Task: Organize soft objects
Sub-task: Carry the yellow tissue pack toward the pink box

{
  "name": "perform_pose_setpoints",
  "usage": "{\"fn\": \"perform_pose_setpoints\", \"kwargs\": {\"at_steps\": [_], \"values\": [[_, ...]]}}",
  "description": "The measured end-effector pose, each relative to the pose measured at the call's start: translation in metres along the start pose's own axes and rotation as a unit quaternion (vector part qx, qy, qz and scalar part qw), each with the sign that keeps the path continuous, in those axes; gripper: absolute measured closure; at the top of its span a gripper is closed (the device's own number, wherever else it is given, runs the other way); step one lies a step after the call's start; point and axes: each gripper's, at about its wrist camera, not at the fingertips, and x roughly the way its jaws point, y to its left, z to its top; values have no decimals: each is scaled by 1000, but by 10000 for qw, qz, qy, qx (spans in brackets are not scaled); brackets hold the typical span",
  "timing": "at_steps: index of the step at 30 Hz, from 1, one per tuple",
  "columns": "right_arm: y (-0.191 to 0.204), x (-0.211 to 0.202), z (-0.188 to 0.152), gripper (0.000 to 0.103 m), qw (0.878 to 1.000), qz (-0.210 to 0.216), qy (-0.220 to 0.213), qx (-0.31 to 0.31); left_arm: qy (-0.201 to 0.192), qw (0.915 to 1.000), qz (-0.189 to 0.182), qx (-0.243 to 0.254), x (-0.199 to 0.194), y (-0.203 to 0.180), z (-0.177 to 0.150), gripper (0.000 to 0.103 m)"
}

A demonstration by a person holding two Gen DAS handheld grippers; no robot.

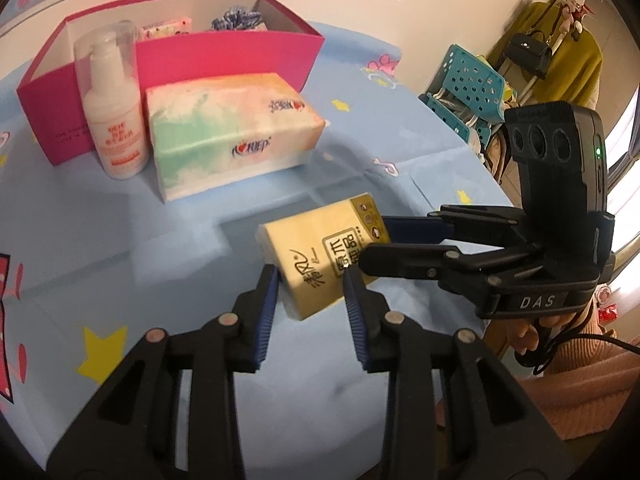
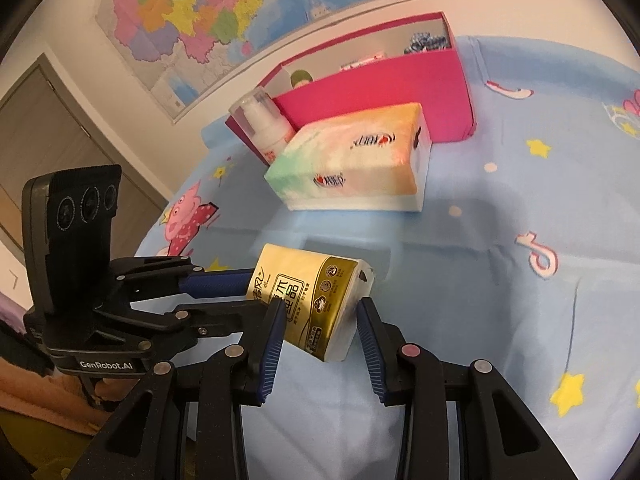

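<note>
Blue cartoon-print cloth is covering the desk (image 1: 140,240) in the left wrist view, with a pink box (image 1: 224,60) sitting toward its far edge, and a white pump bottle (image 1: 114,120) and a pastel tissue box (image 1: 232,132) standing just in front of it. The yellow tissue pack (image 1: 320,260) is lying nearer the middle, its near end sitting between the left gripper (image 1: 310,308) fingers, which are spread and not pressing it. The right gripper (image 1: 374,240) is reaching in from the right, its fingers straddling the pack's far end.

Seen from the right wrist, the right gripper (image 2: 320,344) is also standing released, the yellow tissue pack (image 2: 312,300) lying between its fingers with gaps both sides. The left gripper (image 2: 240,296) is meeting the pack's left end.

It is looking light, squashy and slick-wrapped; gripping across its short width, gently, is probably safest.
</note>
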Motion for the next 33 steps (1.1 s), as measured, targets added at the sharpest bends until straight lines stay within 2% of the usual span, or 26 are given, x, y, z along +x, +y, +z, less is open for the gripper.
{"fn": "perform_pose_setpoints", "kwargs": {"at_steps": [22,33], "values": [[4,-17,21,65,9992,-80,-329,-210,-263,9995,72,144,-10,-6,21,68],[9,-24,39,65,9979,-87,-529,-366,-512,9981,182,280,-19,-4,44,67]]}}
